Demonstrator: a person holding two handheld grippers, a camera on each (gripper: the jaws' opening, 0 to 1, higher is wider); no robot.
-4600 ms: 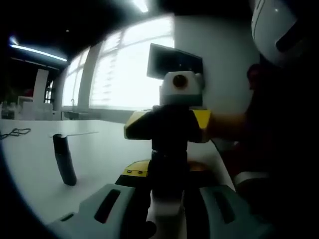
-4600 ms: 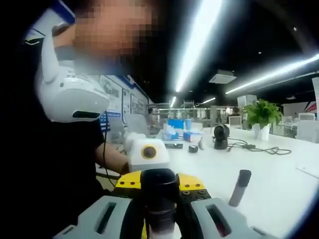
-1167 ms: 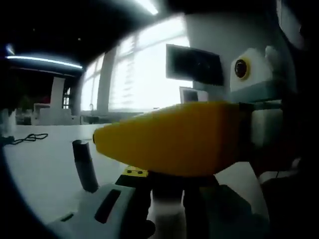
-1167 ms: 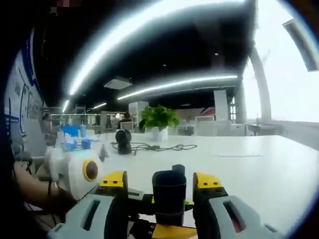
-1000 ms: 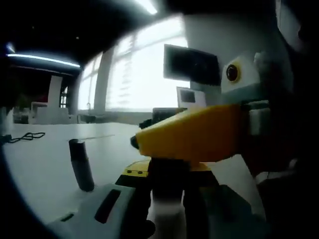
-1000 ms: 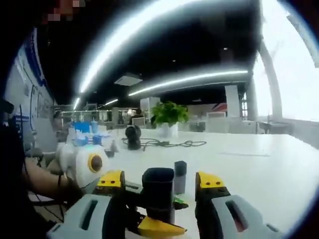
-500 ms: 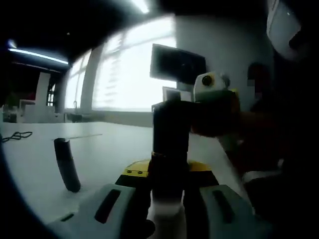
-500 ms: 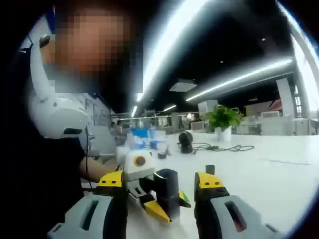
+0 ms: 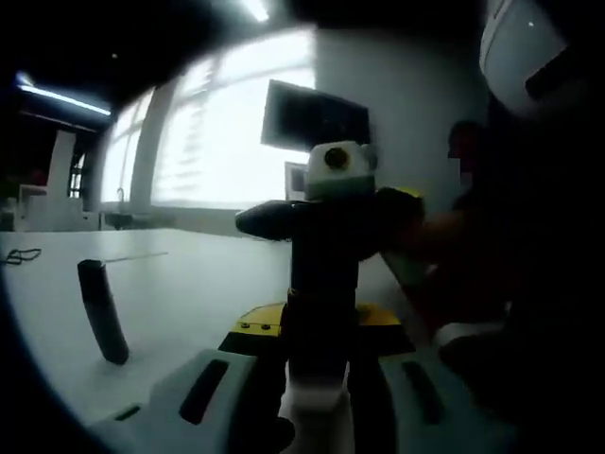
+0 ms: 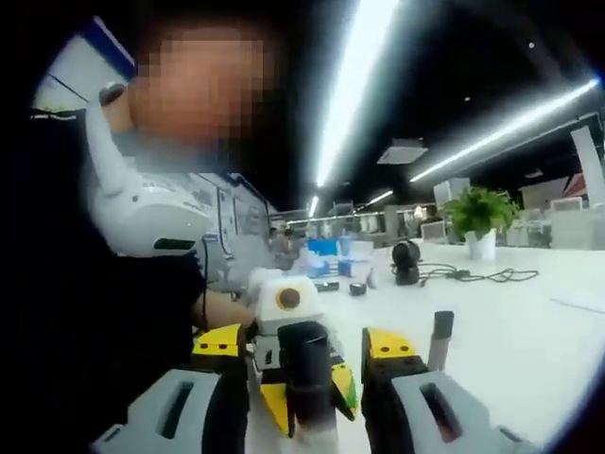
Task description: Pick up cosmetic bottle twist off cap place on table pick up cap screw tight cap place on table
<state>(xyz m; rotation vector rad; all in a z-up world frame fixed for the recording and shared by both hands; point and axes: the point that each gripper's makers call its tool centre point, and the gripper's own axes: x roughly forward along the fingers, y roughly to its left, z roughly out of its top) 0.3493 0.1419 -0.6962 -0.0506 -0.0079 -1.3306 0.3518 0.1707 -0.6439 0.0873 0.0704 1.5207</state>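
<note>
- The cosmetic bottle (image 9: pixel 319 284) stands upright in your left gripper (image 9: pixel 317 378), its long axis running straight up between the fingers, the dark cap end uppermost.
- Your left fingers are closed tight on the bottle's lower body; the pale base sits low between them.
- In the left gripper view, your right gripper (image 9: pixel 321 219) comes in from the right and sits across the top of the bottle at cap height. Whether its fingers actually grip the cap there, you cannot tell from this view.
- In the right gripper view, your right gripper (image 10: pixel 307 364) has its fingers parted, with the dark cap (image 10: pixel 304 364) standing in the gap between the yellow-tipped pads. Contact is not clear, so whether it is gripped cannot be told.
- A second dark tube (image 9: pixel 102 312) stands on the white worktop (image 9: pixel 180 293), leaning slightly, well apart from the bottle. The right gripper view shows it just beside the right finger.
- The right gripper view alone gives you a plant (image 10: pixel 480 213) and a cable (image 10: pixel 473 275) further back on the worktop.
</note>
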